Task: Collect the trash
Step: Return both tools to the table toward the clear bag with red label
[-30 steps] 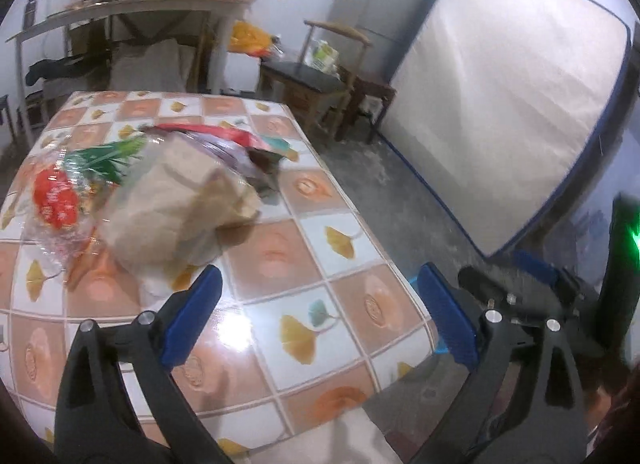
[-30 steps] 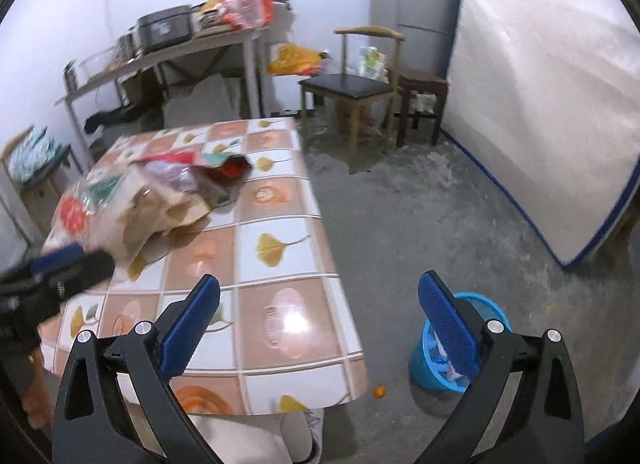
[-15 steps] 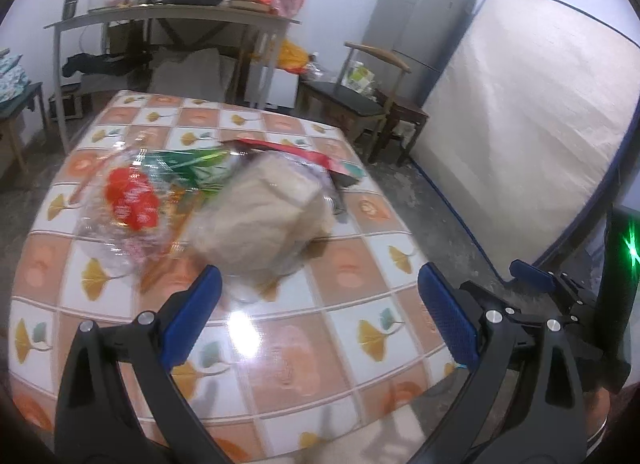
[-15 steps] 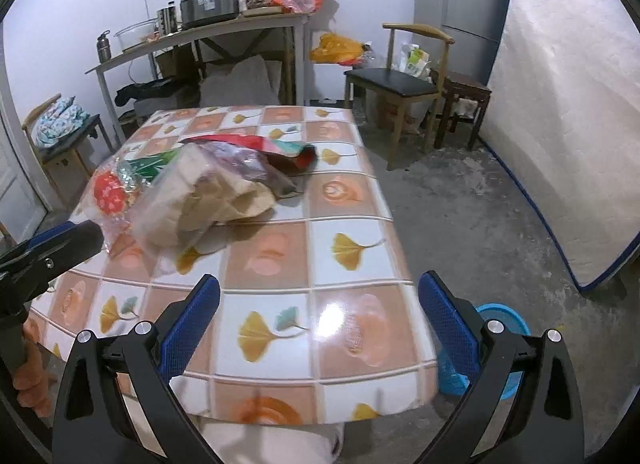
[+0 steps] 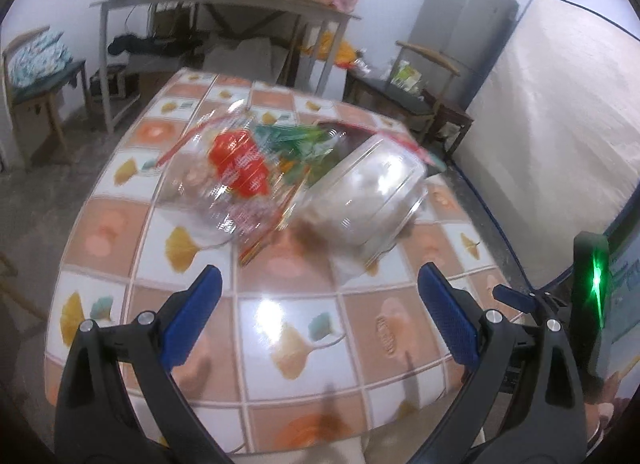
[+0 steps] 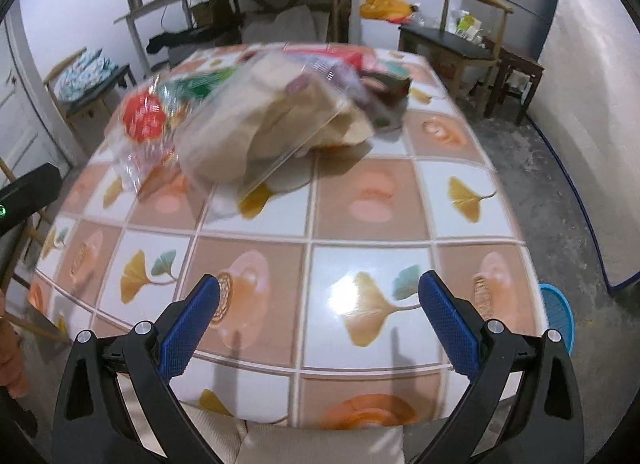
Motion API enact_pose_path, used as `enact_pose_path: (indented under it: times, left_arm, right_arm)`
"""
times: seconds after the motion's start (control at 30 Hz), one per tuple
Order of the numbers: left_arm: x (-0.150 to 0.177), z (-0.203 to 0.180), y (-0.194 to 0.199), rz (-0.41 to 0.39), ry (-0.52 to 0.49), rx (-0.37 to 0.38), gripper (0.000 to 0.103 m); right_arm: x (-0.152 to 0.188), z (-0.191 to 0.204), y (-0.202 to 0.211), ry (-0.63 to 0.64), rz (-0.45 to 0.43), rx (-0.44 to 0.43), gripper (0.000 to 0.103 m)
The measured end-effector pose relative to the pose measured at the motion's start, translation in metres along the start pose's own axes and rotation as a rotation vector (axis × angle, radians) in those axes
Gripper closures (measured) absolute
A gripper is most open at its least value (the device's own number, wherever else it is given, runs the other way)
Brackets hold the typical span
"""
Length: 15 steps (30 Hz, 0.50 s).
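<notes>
Both the left gripper (image 5: 318, 304) and the right gripper (image 6: 320, 306) hover over the near edge of the tiled table (image 6: 372, 208), jaws spread wide, holding nothing. The trash pile (image 6: 256, 116) (clear wrappers, blurred) lies at the table's far middle; a blue bin (image 6: 558, 314) stands on the floor, right.

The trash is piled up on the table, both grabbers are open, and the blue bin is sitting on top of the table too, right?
Not quite. The blue bin stands on the floor beside the table, as the right wrist view shows. The rest is right: the trash pile is on the table, and the left gripper and right gripper are open.
</notes>
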<state>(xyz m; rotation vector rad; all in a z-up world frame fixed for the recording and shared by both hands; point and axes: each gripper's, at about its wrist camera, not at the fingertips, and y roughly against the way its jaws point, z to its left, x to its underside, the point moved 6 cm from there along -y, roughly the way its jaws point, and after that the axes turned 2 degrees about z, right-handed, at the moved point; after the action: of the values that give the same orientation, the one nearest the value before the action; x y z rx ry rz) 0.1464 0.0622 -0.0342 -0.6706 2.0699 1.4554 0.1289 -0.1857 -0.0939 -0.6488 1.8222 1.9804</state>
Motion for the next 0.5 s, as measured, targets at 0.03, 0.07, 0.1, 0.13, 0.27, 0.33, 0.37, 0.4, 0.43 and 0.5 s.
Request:
enact_pose_path:
  times: [0.03,0.07,0.1,0.13,0.27,0.33,0.37,0.4,0.43,0.5]
  left_arm:
    - [0.002,0.004,-0.001,0.006,0.006,-0.002,0.008]
    - [0.005,0.007,-0.002,0.008,0.010,-0.003,0.008]
    - [0.007,0.011,-0.002,0.010,0.014,-0.007,0.008]
    - [0.009,0.015,-0.002,0.011,0.016,-0.012,0.008]
    - [0.013,0.028,-0.001,0.007,0.023,-0.024,0.008]
    - [0.013,0.031,-0.001,0.004,0.027,-0.024,0.008]
    - [0.013,0.033,0.000,0.001,0.030,-0.025,0.008]
    - [0.013,0.035,0.000,-0.002,0.032,-0.025,0.008]
    - [0.013,0.037,0.000,-0.006,0.032,-0.026,0.008]
    - [0.014,0.039,0.000,-0.011,0.033,-0.026,0.008]
  right_arm:
    - [0.002,0.003,-0.005,0.005,0.010,-0.001,0.007]
    - [0.003,0.004,-0.008,0.008,0.016,-0.002,0.007]
    - [0.005,0.007,-0.013,0.014,0.026,-0.002,0.007]
    - [0.006,0.008,-0.017,0.018,0.035,-0.001,0.007]
    - [0.012,0.012,-0.030,0.019,0.060,-0.005,0.007]
    - [0.014,0.015,-0.035,0.028,0.068,-0.006,0.007]
    - [0.016,0.016,-0.038,0.036,0.078,-0.006,0.007]
    - [0.017,0.017,-0.041,0.042,0.088,-0.005,0.007]
    - [0.018,0.018,-0.043,0.049,0.084,-0.007,0.006]
    - [0.017,0.019,-0.044,0.056,0.077,-0.012,0.006]
